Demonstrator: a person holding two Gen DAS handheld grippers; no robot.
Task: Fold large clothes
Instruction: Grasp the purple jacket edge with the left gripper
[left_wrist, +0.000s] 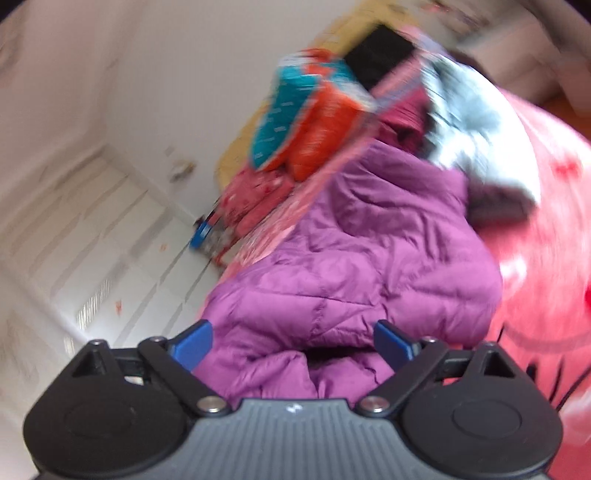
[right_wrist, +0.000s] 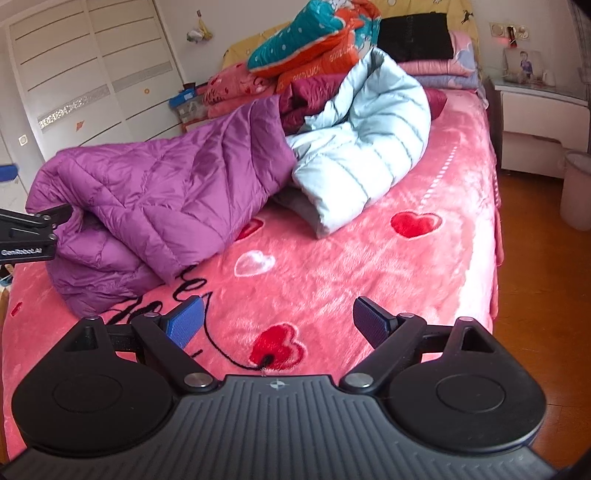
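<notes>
In the left wrist view, blurred and tilted, the left gripper (left_wrist: 293, 345) has its fingers spread with the purple jacket (left_wrist: 354, 258) bulging between them, and whether the pads touch it cannot be told; the jacket lies along the edge of the bed (left_wrist: 546, 258). In the right wrist view the right gripper (right_wrist: 277, 325) hangs over the bed's near edge with fingers spread and nothing between them. The jacket lies at the near left corner, its far end against a pale blue jacket (right_wrist: 365, 147) toward the middle, with folded quilts (right_wrist: 314, 40) at the head end.
</notes>
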